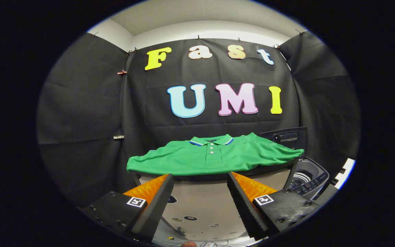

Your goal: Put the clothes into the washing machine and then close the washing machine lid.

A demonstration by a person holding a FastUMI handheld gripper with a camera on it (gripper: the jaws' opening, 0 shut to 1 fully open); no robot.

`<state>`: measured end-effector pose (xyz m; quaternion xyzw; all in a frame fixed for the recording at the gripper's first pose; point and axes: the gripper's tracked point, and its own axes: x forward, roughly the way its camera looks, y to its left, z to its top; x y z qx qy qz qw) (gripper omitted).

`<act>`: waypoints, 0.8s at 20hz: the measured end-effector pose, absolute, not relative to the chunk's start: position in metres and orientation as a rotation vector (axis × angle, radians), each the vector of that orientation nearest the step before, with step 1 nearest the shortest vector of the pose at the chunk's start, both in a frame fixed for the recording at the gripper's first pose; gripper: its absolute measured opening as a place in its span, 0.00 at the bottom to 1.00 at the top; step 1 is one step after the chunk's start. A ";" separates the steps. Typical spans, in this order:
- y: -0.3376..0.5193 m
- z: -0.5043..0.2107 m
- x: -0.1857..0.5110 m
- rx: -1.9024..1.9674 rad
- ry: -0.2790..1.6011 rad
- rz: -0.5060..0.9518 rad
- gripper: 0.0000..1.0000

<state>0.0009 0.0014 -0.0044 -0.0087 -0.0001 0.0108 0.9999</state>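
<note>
while gripper (200,178) gapes | washing machine (308,176) lid up | green shirt (214,156) outside

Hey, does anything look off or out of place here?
Nothing stands out. The green polo shirt lies flat on the table, the washing machine beside it has its lid up, and the gripper fingers are open, holding nothing.

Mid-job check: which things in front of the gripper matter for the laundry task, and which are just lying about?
Belongs to the job:
- green polo shirt, spread flat on the table, beyond the open gripper
- washing machine, to the shirt's right, with its lid raised

Just lying about:
- clips on the booth's cloth wall
- round stickers on the table between the fingers
</note>
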 end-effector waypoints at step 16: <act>-0.004 -0.006 0.005 0.016 0.026 0.004 0.99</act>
